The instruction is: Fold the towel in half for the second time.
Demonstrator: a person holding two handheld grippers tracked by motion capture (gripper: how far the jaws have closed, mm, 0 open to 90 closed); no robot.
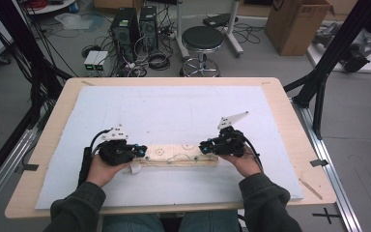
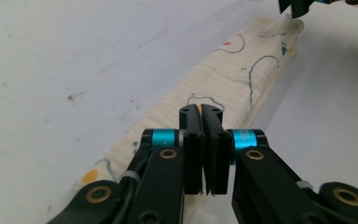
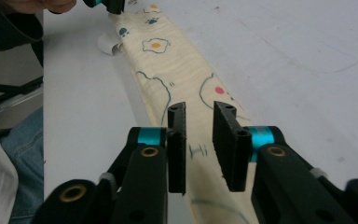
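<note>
A cream cloth [image 1: 181,155] printed with eggs and paw marks lies folded into a long strip on the white sheet [image 1: 174,111]. My left gripper [image 1: 142,149] is at its left end. In the left gripper view that gripper [image 2: 200,112] has its jaws pressed together over the cloth [image 2: 223,74], with a sliver of printed fabric caught between the tips. My right gripper [image 1: 204,145] is at the cloth's right end. In the right gripper view that gripper [image 3: 199,112] has its jaws a finger-width apart, and a thick fold of the cloth [image 3: 177,70] fills the gap.
The white sheet covers most of the wooden table [image 1: 290,121], with bare sheet beyond the cloth. A small white tag [image 1: 135,167] hangs at the cloth's left end. On the floor behind stand a black stool [image 1: 202,41], computer towers [image 1: 125,29] and a cardboard box [image 1: 297,21].
</note>
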